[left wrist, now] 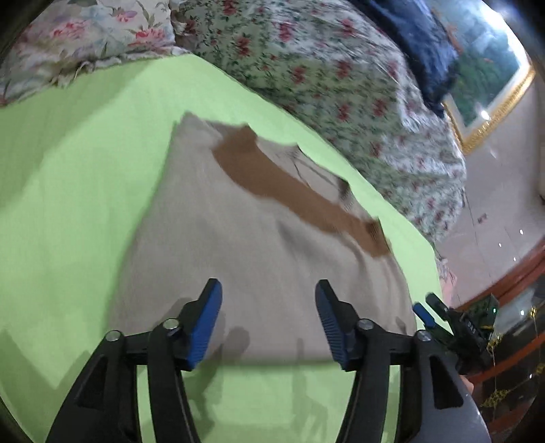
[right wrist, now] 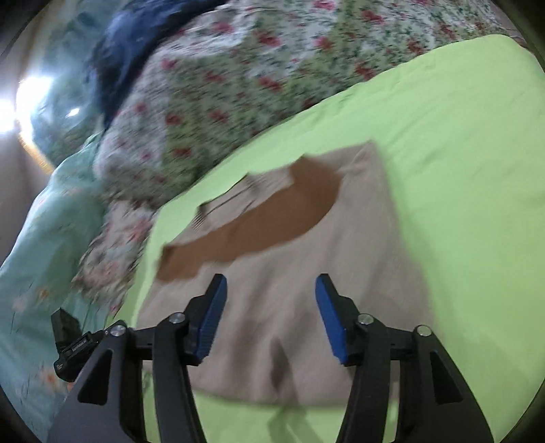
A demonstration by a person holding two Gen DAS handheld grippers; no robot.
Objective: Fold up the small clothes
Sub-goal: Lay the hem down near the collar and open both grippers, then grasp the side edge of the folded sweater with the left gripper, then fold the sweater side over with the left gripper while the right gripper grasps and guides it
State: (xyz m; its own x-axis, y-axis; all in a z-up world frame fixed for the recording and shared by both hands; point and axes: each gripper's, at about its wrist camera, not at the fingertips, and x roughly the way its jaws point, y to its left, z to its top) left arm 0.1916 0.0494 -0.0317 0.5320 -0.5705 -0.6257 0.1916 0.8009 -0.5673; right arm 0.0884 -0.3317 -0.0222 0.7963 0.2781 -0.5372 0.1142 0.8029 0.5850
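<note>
Green sheet (left wrist: 85, 153) covers the bed you're working on, with a floral quilt (left wrist: 323, 78) bunched along its far side, a floral pillow (left wrist: 85, 30) at one corner, a dark blue cloth (left wrist: 422, 44) on top of the quilt and a teal floral blanket (right wrist: 51, 238) at the other end. Background: a gilt-framed picture (left wrist: 490, 98) on the wall.

Progress: one beige garment (left wrist: 238, 238) with a brown band (left wrist: 272, 184) lies flat on the sheet, centre of both views. It looks folded at least once, a squarish block with a doubled near edge, though motion blur makes that a judgement only. Probably one more fold or a tidy-up is left; I can't tell if it counts as finished.

Your left gripper (left wrist: 268, 323) hovers over the garment's near edge, jaws apart, nothing between the pads. Your right gripper (right wrist: 270, 318) is the same: released, empty, above the near part of the cloth. Neither visibly touches fabric.

Counts:
- garments to fold: one
- grippers: two, each visible at the edge of the other's view
- quilts: one
- pillows: one
- blue cloths: one
- teal blankets: one
- framed pictures: one

No other small clothes show anywhere.
</note>
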